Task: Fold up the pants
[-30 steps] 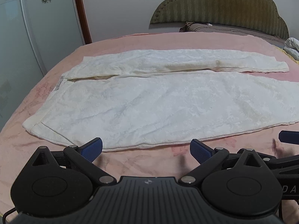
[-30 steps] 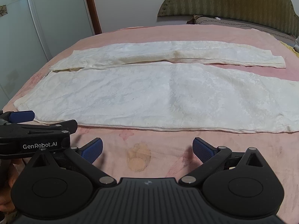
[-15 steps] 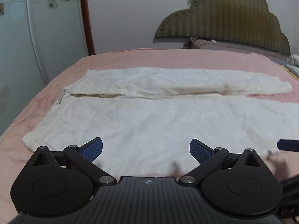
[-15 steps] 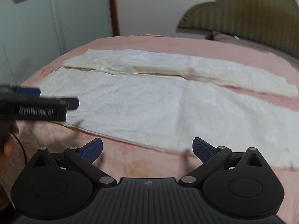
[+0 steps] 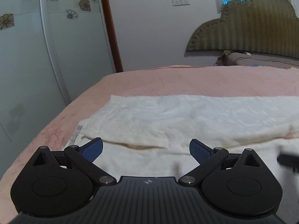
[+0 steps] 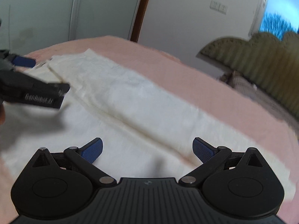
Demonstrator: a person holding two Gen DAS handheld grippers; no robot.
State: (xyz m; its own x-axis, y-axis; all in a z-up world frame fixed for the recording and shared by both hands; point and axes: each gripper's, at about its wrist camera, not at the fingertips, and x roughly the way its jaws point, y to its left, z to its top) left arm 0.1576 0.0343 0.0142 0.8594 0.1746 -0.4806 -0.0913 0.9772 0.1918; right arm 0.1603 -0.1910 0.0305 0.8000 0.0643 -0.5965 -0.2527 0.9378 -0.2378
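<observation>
Both grippers, left gripper (image 5: 146,150) and right gripper (image 6: 147,150), released, have advanced over the flat cream cotton pants (image 5: 168,117); grasping comes next.

Cream-white pants (image 5: 168,123), softly textured and a little wrinkled, spread flat across the pink bed, both legs lying side by side and lengthwise, a shallow seam fold between them, waist end leftward.

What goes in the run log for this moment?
left tool: open, over pants | right tool: open, over pants | pants: flat on bed, ungripped
</observation>
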